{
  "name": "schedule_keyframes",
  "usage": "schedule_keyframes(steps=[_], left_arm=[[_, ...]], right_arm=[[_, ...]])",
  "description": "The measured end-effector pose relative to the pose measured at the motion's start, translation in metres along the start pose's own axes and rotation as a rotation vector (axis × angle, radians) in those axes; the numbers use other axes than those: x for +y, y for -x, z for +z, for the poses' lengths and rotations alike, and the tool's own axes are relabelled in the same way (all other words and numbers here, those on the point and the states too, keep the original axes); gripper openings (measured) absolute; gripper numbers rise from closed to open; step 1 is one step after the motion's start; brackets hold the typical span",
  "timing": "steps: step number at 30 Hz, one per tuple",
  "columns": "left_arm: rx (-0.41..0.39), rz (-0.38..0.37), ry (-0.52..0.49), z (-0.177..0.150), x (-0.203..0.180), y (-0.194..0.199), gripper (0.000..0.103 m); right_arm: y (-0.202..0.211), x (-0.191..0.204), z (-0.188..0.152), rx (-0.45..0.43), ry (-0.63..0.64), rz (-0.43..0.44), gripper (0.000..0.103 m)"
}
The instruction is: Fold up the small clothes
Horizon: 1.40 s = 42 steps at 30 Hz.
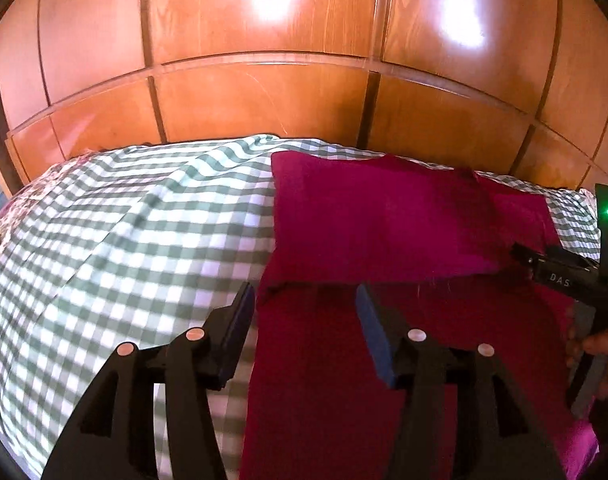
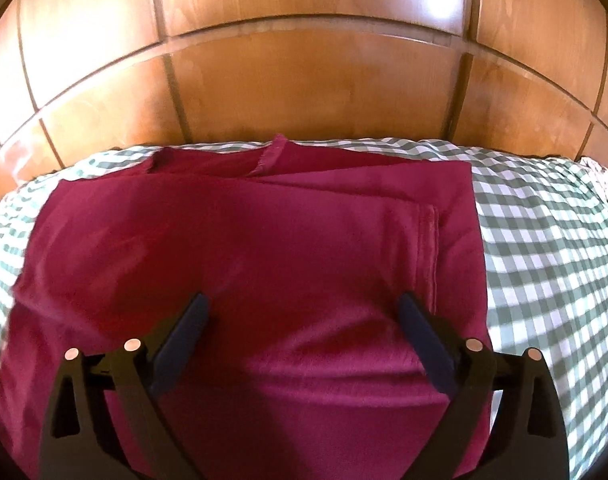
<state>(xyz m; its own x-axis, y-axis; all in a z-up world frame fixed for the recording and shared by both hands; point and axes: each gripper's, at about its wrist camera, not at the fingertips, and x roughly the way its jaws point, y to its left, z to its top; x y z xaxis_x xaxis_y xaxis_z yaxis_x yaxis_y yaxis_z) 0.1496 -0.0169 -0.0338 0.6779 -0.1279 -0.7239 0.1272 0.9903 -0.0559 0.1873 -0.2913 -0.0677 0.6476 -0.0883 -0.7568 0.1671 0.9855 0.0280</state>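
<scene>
Two grippers, one magenta garment (image 2: 263,264), and both sets of jaws are spread wide with nothing pinched between them. The garment lies flat on the bed's green-and-white checked sheet (image 1: 123,240), already doubled over at least once: in the left wrist view a folded upper layer ends in a straight edge running across the cloth, with a darker lower layer coming toward the camera. In the right wrist view there's a hemmed edge on the right side and a seam or neckline bit poking up at the far end, close to the wooden wardrobe panels (image 2: 304,80) behind the bed.

The left gripper (image 1: 306,300) hovers right over the garment's left border, one finger above the sheet and the other above the cloth, which looks like a lineup for grabbing that edge. The right gripper (image 2: 304,308) sits over the middle of the near part of the fabric, both fingers above cloth; from the left view its body shows at the far right with a green light on, held in a hand (image 1: 600,356). Whether either one is actually touching the fabric, can't tell.

Guessing the next fold needs both to close on the near edge or corners together, otherwise that soft fabric is gonna bunch and drag the layers apart
</scene>
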Motion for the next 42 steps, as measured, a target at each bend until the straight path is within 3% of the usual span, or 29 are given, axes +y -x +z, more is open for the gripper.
schedule_keyframes(steps=[16, 24, 31, 32, 37, 42], left_arm=[[0.039, -0.026, 0.011, -0.059, 0.017, 0.035, 0.055], [0.110, -0.041, -0.017, -0.095, 0.032, 0.035, 0.055], [0.190, -0.185, -0.040, -0.129, 0.048, 0.053, 0.053], [0.201, -0.213, -0.039, -0.132, 0.050, 0.056, 0.049], [0.251, -0.320, -0.057, -0.152, 0.053, 0.073, 0.029], [0.252, -0.400, -0.078, -0.155, 0.051, 0.083, 0.011]], right_arm=[[0.067, -0.049, -0.077, 0.082, -0.036, -0.062, 0.095], [0.091, -0.073, -0.125, 0.143, -0.098, -0.022, 0.095], [0.131, -0.083, -0.165, 0.184, -0.148, 0.086, 0.095], [0.139, -0.085, -0.173, 0.192, -0.154, 0.106, 0.093], [0.163, -0.087, -0.198, 0.241, -0.170, 0.154, 0.063], [0.173, -0.076, -0.207, 0.300, -0.116, 0.221, 0.019]])
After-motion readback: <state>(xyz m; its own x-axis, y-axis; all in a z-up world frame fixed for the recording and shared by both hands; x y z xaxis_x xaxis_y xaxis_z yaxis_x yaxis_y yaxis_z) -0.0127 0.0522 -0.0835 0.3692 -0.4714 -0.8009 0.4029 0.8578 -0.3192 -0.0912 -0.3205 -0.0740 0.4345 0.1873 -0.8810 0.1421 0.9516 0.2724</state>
